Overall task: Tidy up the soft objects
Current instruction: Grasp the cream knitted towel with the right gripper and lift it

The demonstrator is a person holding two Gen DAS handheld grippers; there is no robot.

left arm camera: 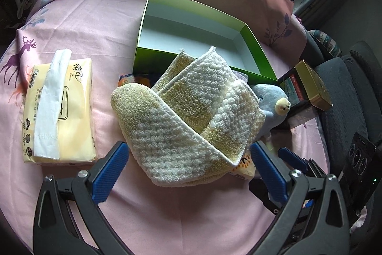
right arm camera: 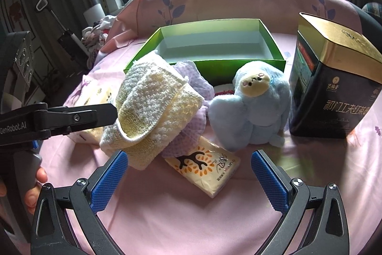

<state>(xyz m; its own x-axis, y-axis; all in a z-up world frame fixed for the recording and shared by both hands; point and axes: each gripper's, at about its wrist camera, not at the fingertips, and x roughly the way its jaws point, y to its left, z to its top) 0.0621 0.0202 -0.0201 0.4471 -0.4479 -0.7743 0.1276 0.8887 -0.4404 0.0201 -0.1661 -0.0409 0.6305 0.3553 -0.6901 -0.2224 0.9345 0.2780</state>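
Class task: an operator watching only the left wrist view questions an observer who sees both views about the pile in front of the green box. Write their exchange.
Operator: What is under the cream towel?
Observer: A lilac waffle cloth, bunched beneath it.
Operator: And the orange scrap at the towel's near corner?
Observer: A pocket tissue pack printed with an orange tree, lying flat, its far end under that cloth.
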